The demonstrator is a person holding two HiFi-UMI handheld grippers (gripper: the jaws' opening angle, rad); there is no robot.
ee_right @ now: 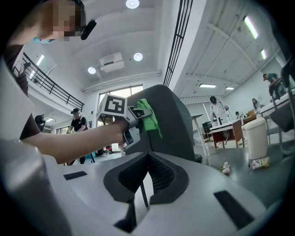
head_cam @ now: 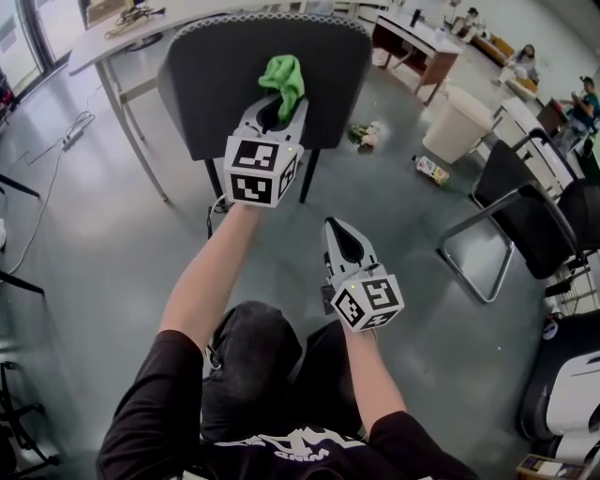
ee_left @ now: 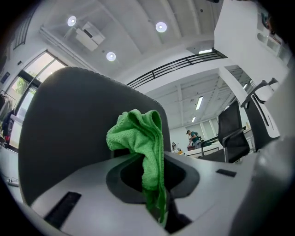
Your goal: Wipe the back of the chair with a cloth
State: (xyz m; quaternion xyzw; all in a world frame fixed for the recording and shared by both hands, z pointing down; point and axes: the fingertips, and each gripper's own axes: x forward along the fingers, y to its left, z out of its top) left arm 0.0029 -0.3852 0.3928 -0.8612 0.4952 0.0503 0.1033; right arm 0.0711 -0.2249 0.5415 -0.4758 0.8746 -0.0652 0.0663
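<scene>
A dark grey chair back stands upright ahead of me. My left gripper is raised against its rear face, shut on a crumpled green cloth that bunches out past the fingertips and rests on the chair back. In the left gripper view the cloth hangs from between the jaws, with the chair back filling the left. My right gripper hangs lower and nearer to me, shut with nothing in it. Its own view shows the left gripper, the cloth and the chair back.
A long grey table stands behind the chair at left. On the floor to the right are a white bin, a carton and some litter. Black chairs stand at the right edge.
</scene>
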